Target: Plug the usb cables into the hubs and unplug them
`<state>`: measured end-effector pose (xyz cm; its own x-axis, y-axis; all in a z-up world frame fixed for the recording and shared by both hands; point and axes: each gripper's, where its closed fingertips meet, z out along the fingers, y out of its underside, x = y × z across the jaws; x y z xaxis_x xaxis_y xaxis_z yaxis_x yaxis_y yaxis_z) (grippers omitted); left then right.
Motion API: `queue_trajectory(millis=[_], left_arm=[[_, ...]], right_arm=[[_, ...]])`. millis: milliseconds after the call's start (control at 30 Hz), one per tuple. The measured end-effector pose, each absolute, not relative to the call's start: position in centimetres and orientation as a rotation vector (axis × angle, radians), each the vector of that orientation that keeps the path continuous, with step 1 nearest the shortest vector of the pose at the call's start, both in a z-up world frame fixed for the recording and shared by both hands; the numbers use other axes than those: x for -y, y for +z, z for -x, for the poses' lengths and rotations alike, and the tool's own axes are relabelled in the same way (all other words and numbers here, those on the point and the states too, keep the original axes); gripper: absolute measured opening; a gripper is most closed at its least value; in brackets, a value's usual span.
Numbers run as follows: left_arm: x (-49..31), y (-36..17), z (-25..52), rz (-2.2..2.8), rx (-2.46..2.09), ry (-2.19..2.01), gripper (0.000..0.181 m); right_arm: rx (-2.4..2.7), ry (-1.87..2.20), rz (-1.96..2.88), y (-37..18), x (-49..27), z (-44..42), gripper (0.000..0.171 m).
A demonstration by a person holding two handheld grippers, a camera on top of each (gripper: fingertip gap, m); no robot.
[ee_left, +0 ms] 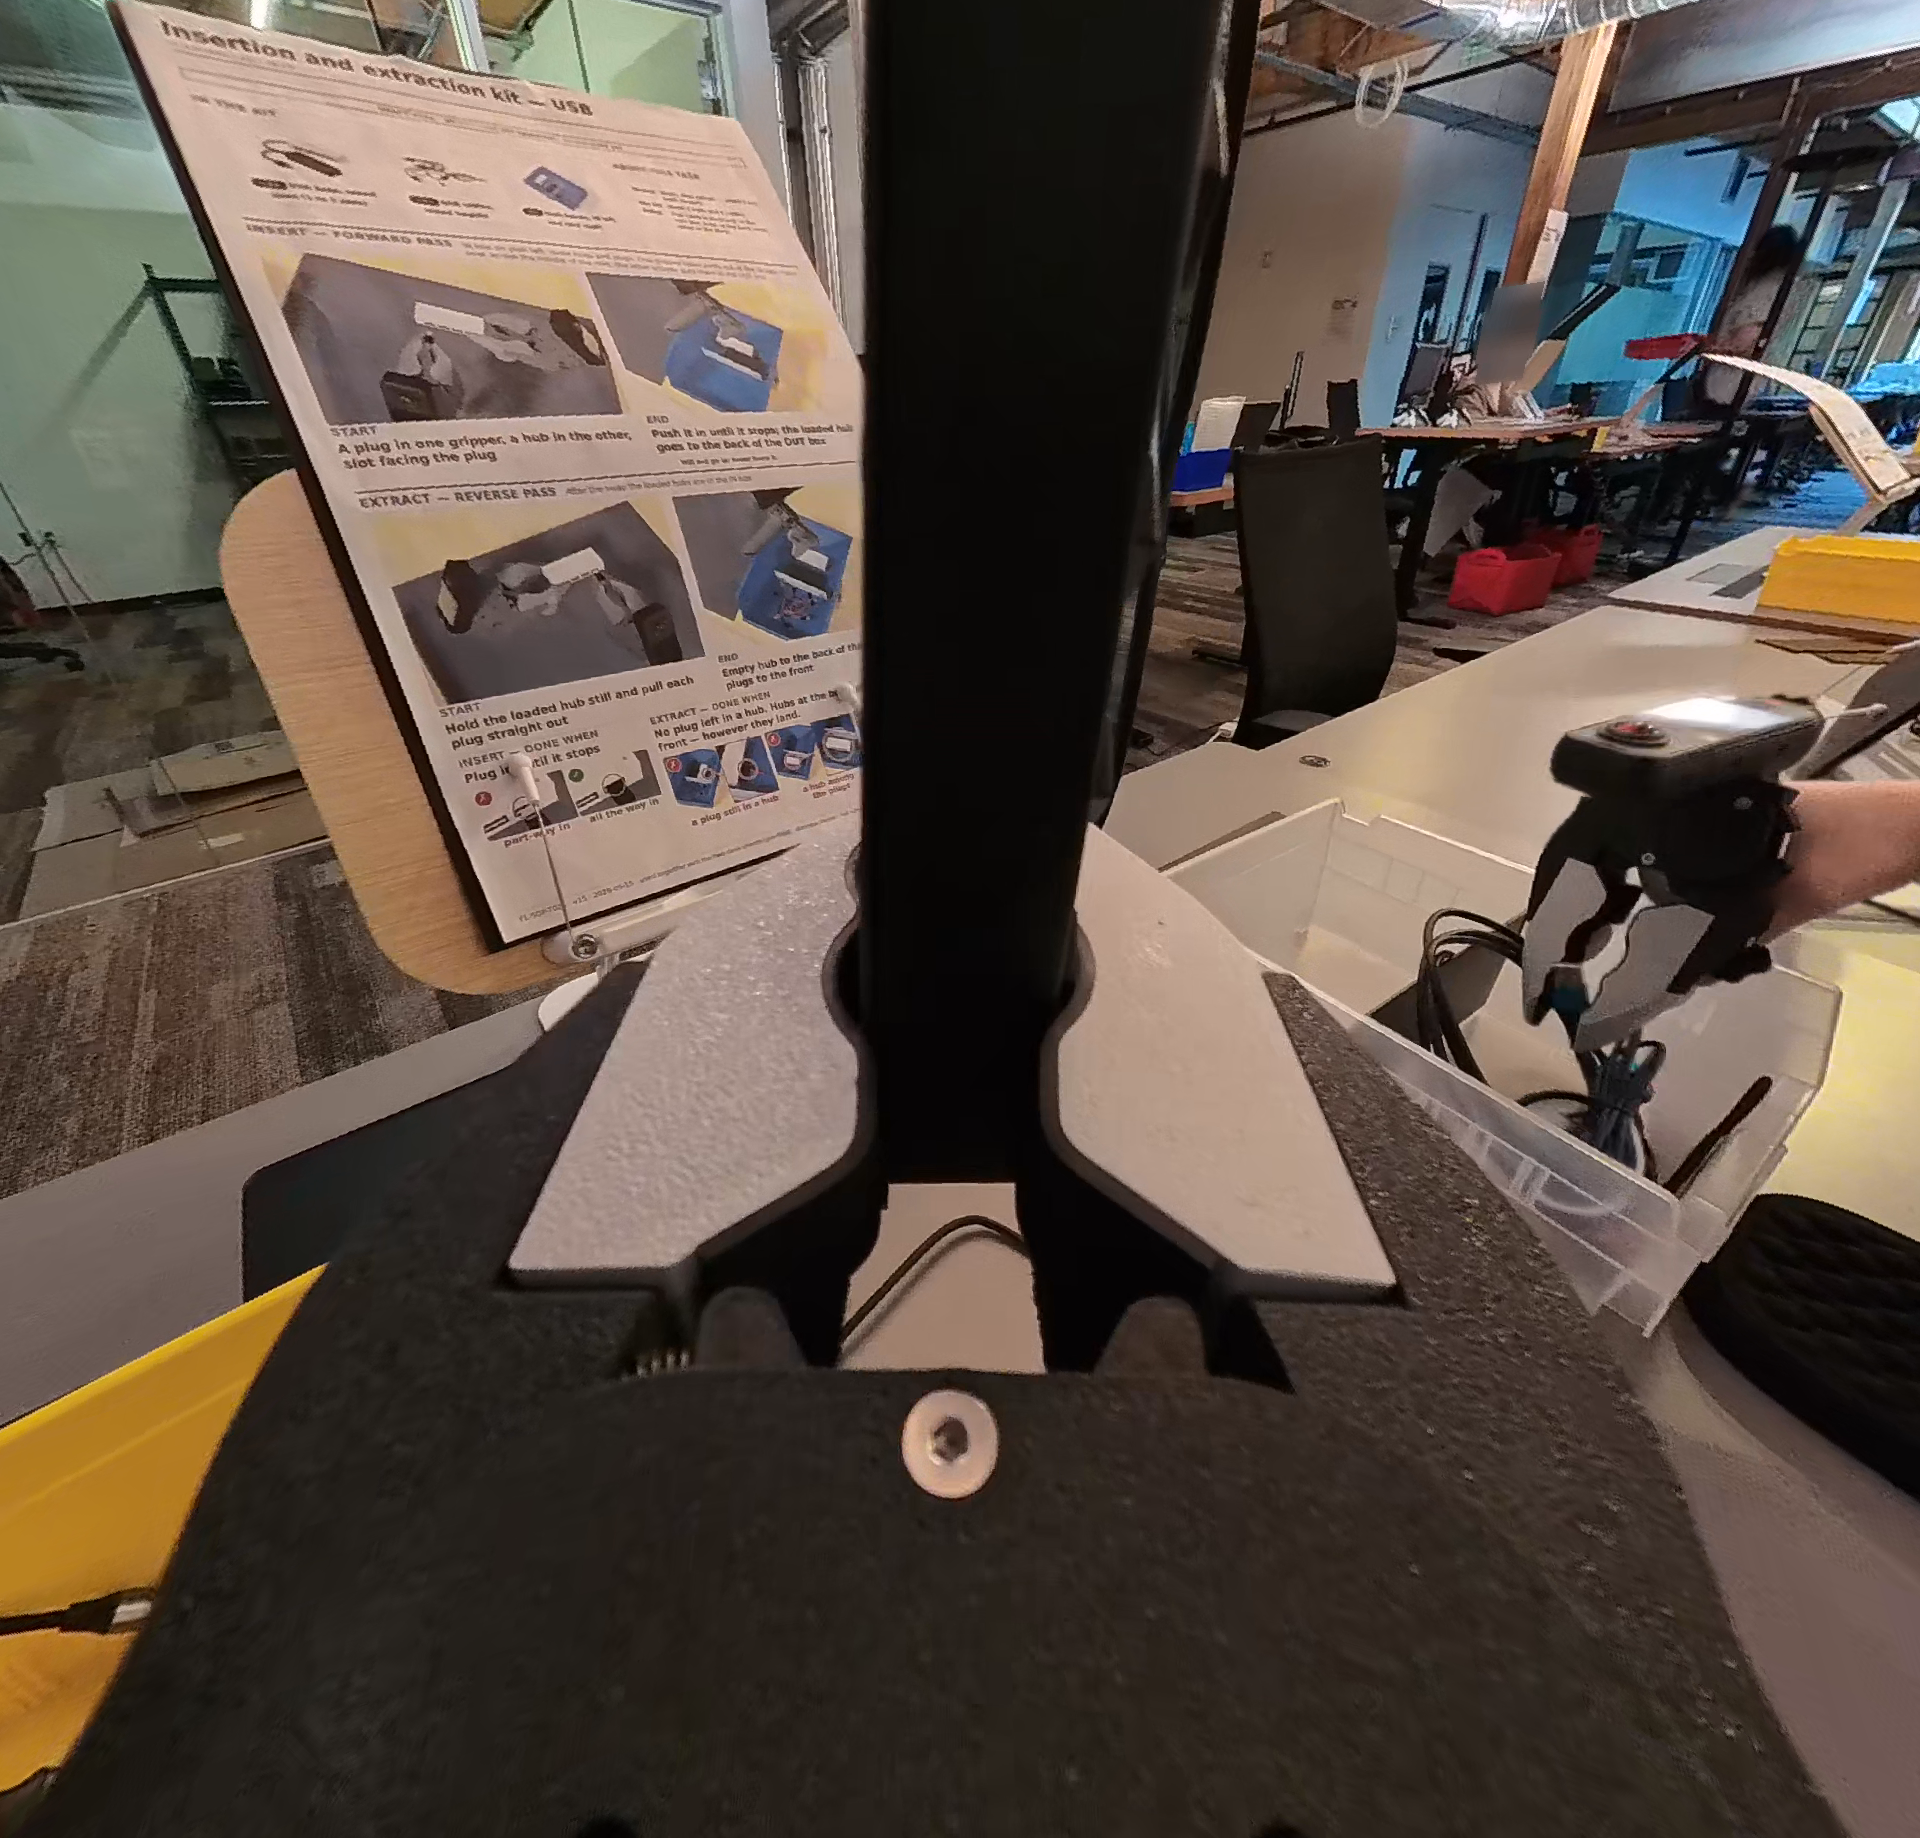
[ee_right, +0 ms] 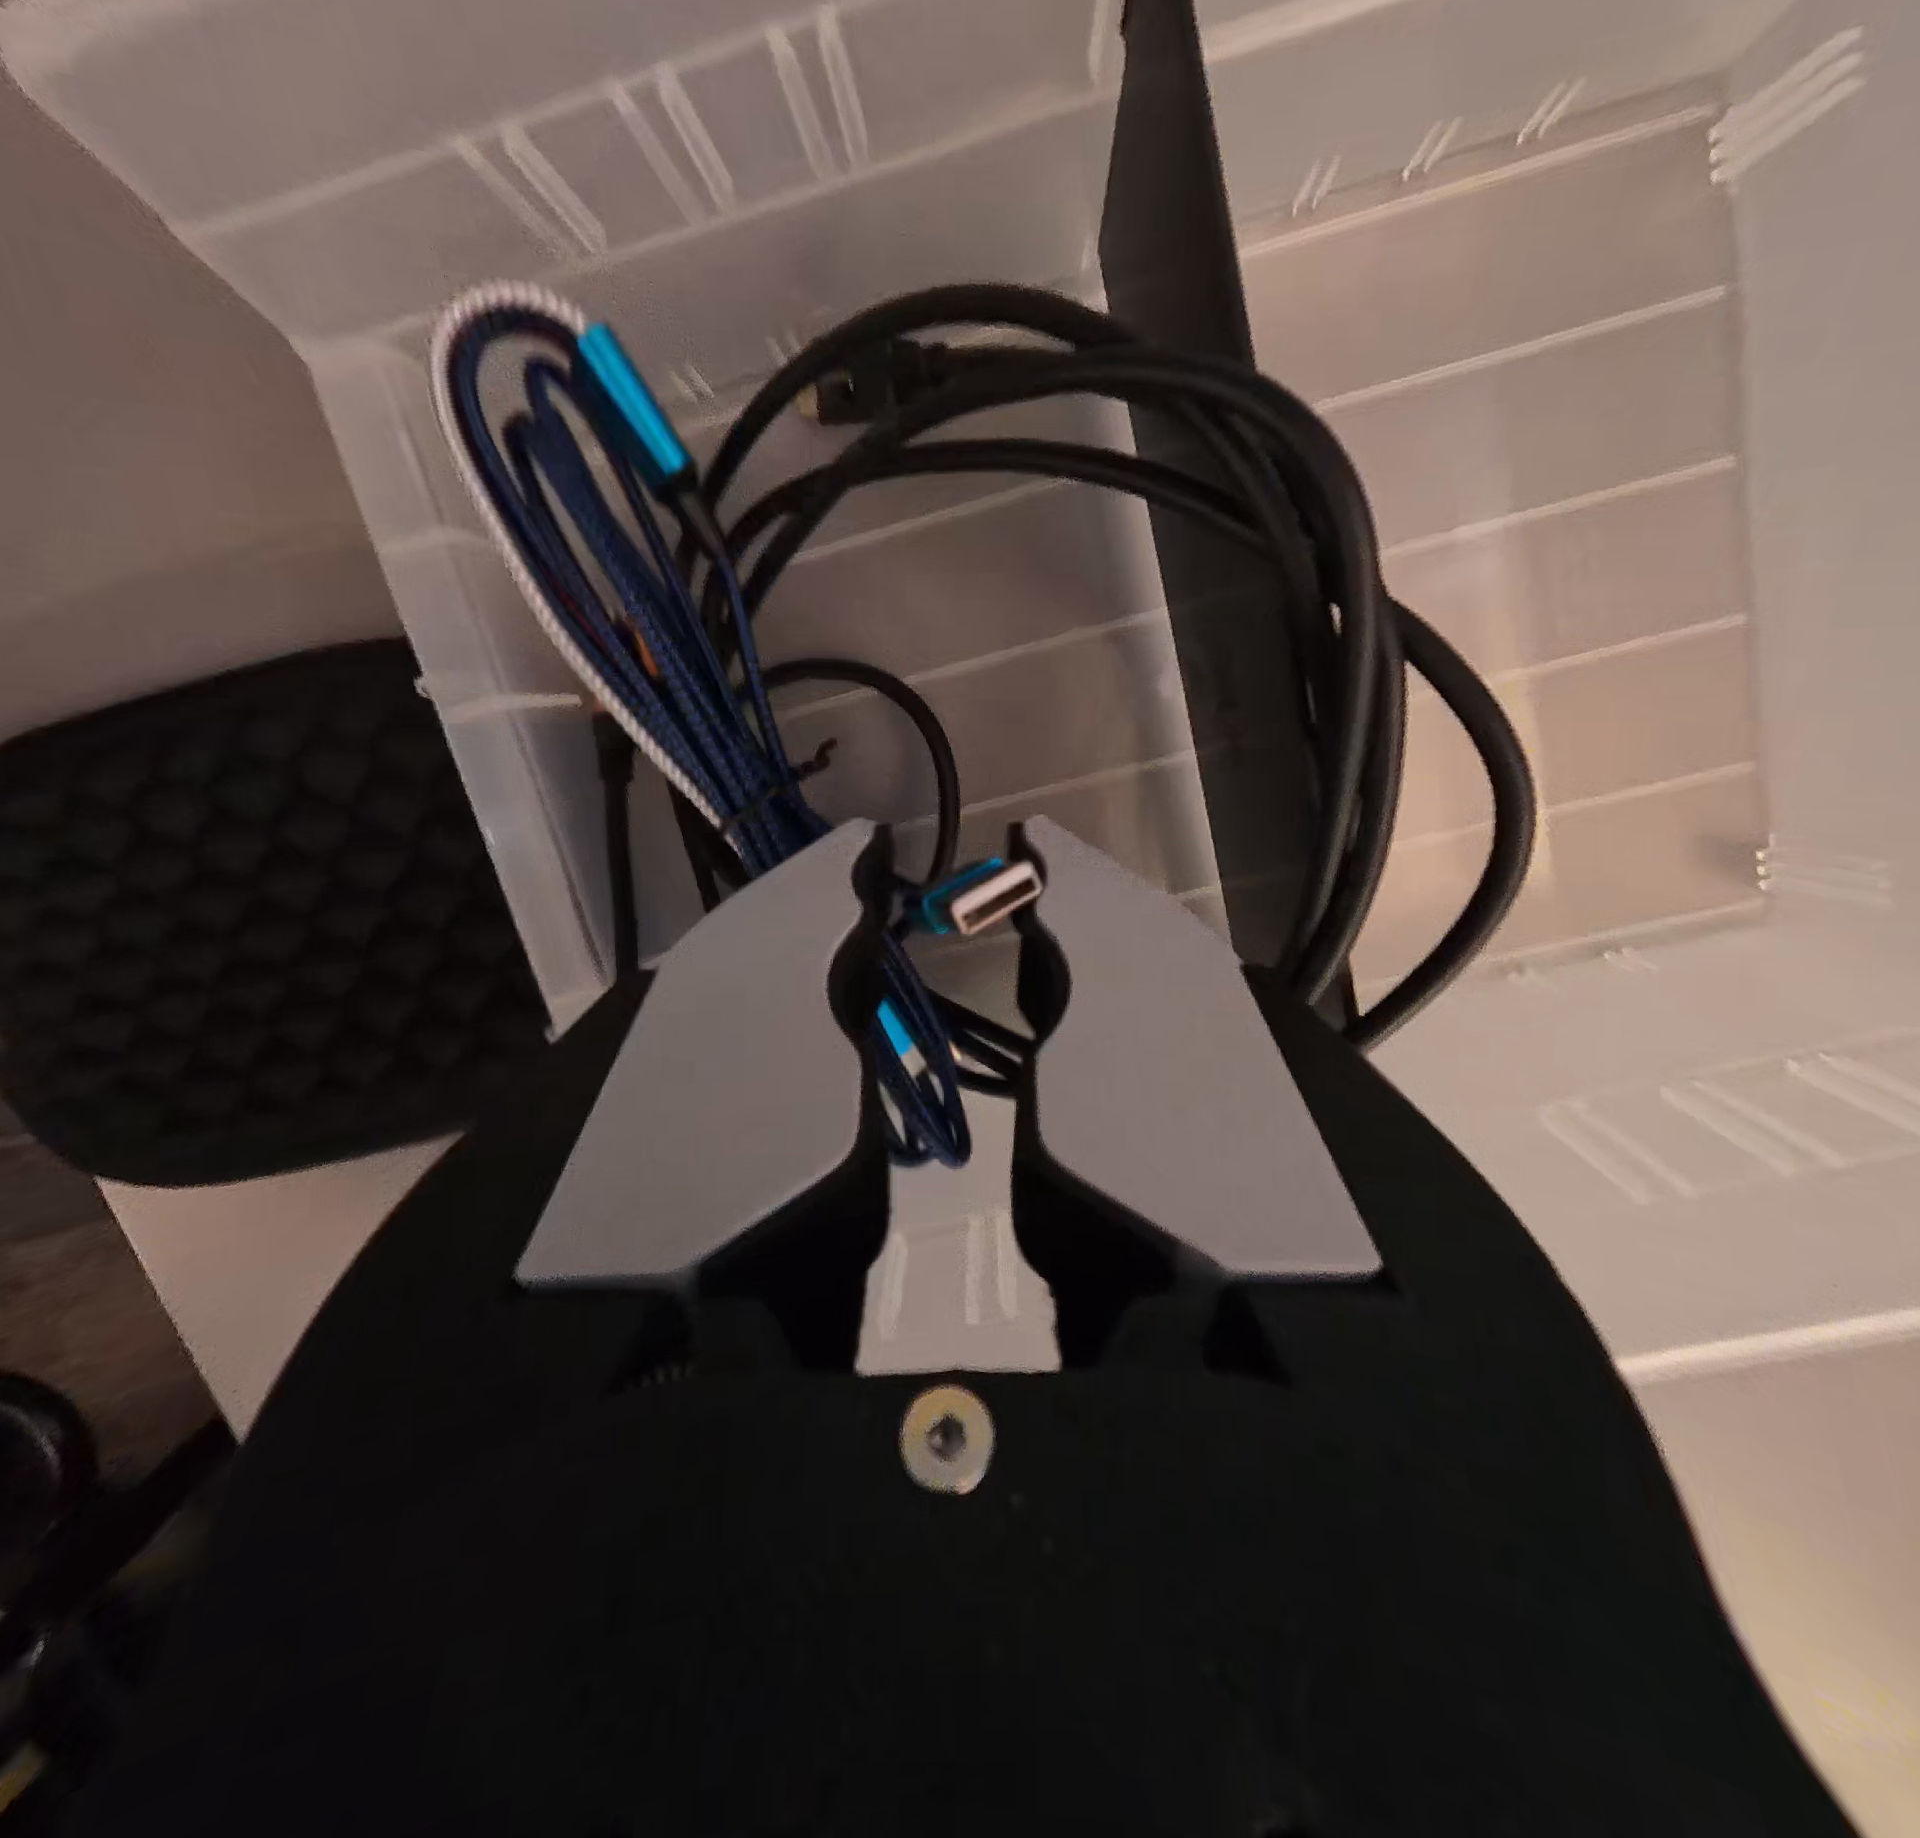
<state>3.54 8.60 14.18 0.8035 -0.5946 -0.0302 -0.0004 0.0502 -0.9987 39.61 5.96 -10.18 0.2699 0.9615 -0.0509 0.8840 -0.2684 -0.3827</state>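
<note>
Inside the clear bin (ee_right: 935,105), black cable loops (ee_right: 1299,500) and the bundled blue braided cable (ee_right: 665,645) crowd the near left; an upright black divider (ee_right: 1174,334) splits it, leaving the far right floor bare

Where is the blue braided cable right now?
Right wrist view: blue braided cable hangs in the clear bin, left of the black cables, between the right gripper fingers.

Black slab-shaped hub (ee_left: 1039,438), upright, filling centre of left wrist frame top to middle. Blue braided USB cable (ee_right: 665,666) bundled, upper left of right wrist frame; its silver plug (ee_right: 992,900) at frame centre. Black cables (ee_right: 1143,417) coiled right.
</note>
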Motion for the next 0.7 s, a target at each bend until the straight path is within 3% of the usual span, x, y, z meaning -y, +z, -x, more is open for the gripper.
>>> queue_trajectory(millis=[67,233,333,400,533,700], left_arm=[[-8.4,14.2,-3.8,1.462,-0.518,-0.489,0.029],[-7.8,14.7,-4.2,1.447,-0.535,-0.498,0.029],[-7.3,15.1,-4.3,1.436,-0.542,-0.509,0.029],[-7.1,15.3,-4.4,1.428,-0.545,-0.509,0.028],[-6.6,15.7,-4.1,1.422,-0.551,-0.487,0.027],[-5.9,16.4,-3.5,1.402,-0.546,-0.481,0.029]], right_arm=[[1.618,0.465,2.239,-9.4,-5.9,-38.9,0.039],[1.347,0.597,1.953,-3.0,-6.0,-35.8,0.05],[1.172,0.651,1.691,2.6,-4.1,-30.6,0.054],[1.087,0.703,1.633,3.6,-2.1,-25.9,0.057],[1.067,0.737,1.697,-1.1,0.5,-16.5,0.057],[1.147,0.436,1.802,-8.6,-2.8,-13.4,0.055]])
